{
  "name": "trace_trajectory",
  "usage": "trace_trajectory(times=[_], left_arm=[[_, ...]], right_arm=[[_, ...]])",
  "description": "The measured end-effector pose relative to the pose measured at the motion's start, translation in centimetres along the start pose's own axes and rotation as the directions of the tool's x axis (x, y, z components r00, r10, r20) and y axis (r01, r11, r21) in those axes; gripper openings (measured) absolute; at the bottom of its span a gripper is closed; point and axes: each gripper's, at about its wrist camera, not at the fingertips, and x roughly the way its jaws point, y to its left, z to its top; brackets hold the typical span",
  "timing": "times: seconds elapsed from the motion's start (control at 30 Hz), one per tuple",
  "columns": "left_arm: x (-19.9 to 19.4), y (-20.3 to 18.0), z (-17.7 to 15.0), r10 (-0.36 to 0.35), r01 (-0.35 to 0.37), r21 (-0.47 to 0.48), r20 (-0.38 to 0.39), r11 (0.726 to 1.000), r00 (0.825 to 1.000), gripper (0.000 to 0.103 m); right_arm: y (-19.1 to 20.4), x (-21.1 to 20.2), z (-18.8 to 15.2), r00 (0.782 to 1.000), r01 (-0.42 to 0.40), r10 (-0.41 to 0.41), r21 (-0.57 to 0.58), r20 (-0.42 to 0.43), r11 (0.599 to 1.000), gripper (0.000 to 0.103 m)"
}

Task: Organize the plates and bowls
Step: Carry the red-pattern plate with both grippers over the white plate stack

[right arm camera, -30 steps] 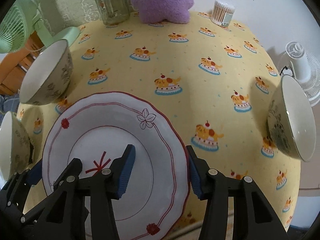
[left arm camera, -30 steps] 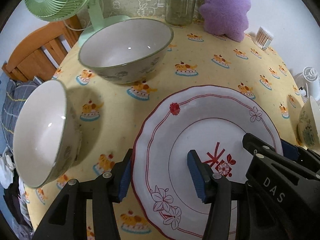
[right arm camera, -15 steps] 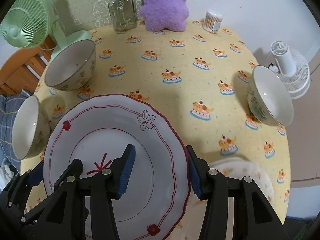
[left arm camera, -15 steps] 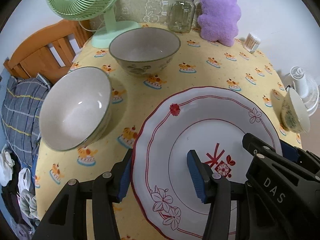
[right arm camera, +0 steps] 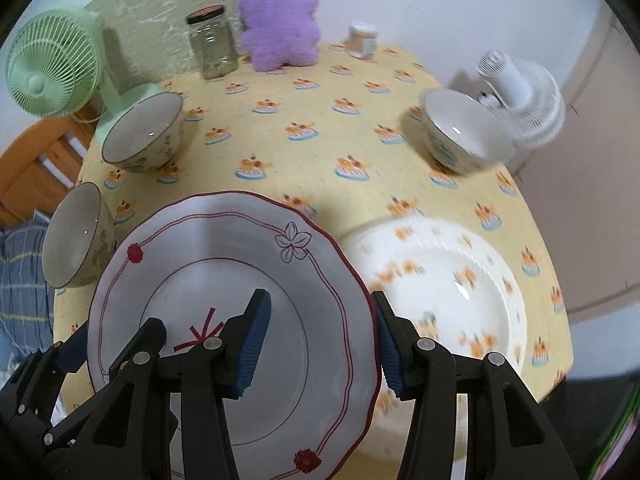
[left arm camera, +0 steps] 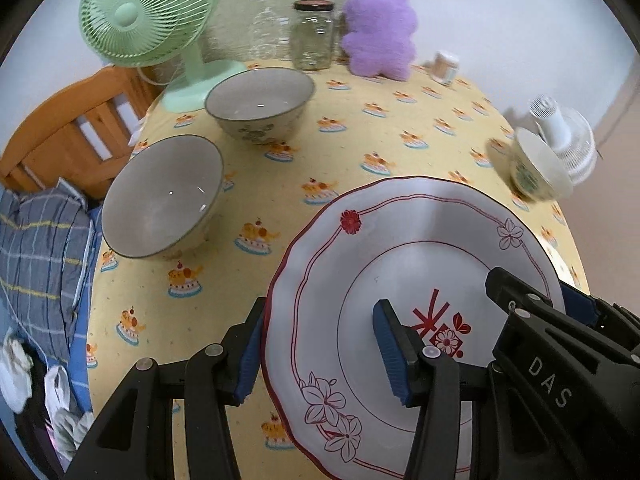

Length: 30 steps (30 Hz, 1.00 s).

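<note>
One yellow cake-print tablecloth [right arm camera: 320,152], pale wall [right arm camera: 440,0] behind.

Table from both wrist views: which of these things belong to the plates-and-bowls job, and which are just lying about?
Part of the job:
- red-trimmed plate, gripped at opposite rims by left gripper and right gripper
- orange-flowered plate on the table
- three bowls

Lying about:
- green fan
- glass jar
- purple plush
- small container
- white fan

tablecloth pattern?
Yellow tablecloth printed with small orange dog-on-cake pictures; clearest in the right wrist view.
</note>
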Motion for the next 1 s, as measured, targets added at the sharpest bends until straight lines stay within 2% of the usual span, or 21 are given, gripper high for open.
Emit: trace_trajectory(times=[0.13, 0.43, 0.8, 1.0], left_arm=[[-0.8, -1.3, -1.2, -0.013, 0.013, 0.042, -0.003, 0.999, 1.000, 0.052], [-1.1, -6.3, -2.4, -0.036, 0.037, 0.062, -0.015, 0.997, 0.999, 0.052], [1.3, -13.0, -2.6, -0.051, 0.053, 0.042, -0.045, 0.998, 0.998, 0.052], [2.9, -15.0, -2.7, -0.047, 0.049, 0.026, -0.074, 0.998, 0.996, 0.052]], right_arm=[[-1.3, -1.0, -1.6, 1.000, 0.013, -0.013, 0.031, 0.003, 0.999, 0.054], [-6.5, -1.9, -3.0, 0.999, 0.036, -0.036, 0.060, 0.008, 0.998, 0.054], [-13.4, 0.0, -2.1, 0.998, 0.054, -0.054, 0.038, -0.016, 0.998, 0.054], [-15.5, 2.0, -1.6, 0.997, 0.057, -0.056, 0.021, -0.046, 0.998, 0.054]])
